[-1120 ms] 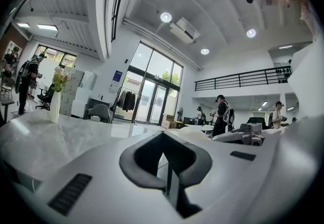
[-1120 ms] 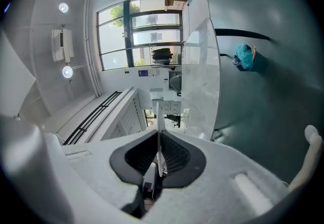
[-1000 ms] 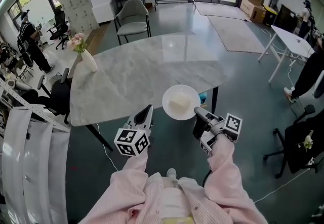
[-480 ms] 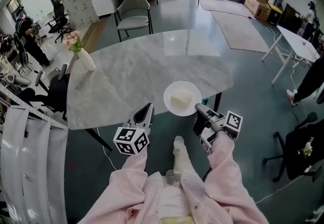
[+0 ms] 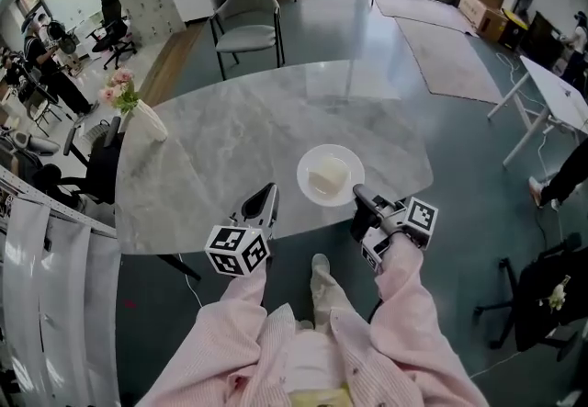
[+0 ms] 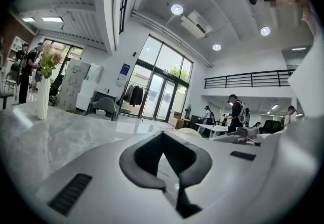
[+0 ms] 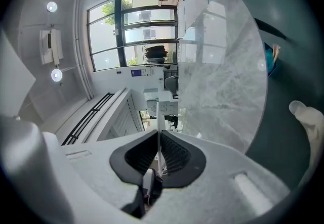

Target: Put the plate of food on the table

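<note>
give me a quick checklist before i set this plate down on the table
1. Grip on plate: ok. The right gripper has its jaws shut on the rim of the plate, seen edge-on between them in the right gripper view.
2. Plate over table: ok. It is above the marble table, just inside the near edge.
3. Plate touching the marble: cannot tell.
4. Food seated: ok. The pale block of food sits near the plate's middle.
5. Landing spot: ok. The marble around the plate is bare; the vase stands far off at the left edge.
6. Left gripper: ok. Shut, empty, left of the plate.
</note>
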A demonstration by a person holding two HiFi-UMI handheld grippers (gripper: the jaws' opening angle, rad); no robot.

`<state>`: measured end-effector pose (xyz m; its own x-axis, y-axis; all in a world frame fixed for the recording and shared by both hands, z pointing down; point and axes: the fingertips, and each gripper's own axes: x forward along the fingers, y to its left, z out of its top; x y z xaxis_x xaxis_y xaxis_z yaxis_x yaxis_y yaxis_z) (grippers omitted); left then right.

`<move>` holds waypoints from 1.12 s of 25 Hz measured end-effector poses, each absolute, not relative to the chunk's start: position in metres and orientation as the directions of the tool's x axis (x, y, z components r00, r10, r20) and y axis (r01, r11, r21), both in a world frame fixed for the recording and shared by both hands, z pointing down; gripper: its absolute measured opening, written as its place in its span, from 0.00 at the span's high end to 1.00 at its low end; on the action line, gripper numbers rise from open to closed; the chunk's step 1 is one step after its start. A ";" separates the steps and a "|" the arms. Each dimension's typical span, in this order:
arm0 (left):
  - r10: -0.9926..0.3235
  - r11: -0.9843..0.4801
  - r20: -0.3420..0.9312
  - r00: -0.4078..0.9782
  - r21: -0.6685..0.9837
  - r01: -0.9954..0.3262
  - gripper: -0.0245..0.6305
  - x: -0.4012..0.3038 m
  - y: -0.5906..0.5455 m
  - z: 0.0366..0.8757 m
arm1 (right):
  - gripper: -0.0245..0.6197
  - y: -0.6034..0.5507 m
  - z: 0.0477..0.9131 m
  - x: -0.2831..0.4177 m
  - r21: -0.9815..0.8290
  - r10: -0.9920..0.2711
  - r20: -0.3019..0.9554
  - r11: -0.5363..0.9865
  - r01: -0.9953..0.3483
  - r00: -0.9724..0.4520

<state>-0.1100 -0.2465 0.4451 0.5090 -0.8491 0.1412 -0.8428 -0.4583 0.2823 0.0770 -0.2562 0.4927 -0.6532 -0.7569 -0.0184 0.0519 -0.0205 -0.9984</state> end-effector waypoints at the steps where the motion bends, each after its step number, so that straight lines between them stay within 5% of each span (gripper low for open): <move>1: -0.849 -0.455 0.147 0.508 0.285 -0.843 0.97 -0.108 -0.256 0.446 | 0.93 -0.266 0.495 0.078 -0.999 -0.754 -0.013 -0.025 0.048 -0.656; 28: -0.767 -0.334 0.401 0.501 0.417 -0.845 0.97 -0.071 -0.419 0.566 | 0.93 -0.452 0.591 0.096 -0.999 -0.733 0.032 -0.044 0.001 -0.680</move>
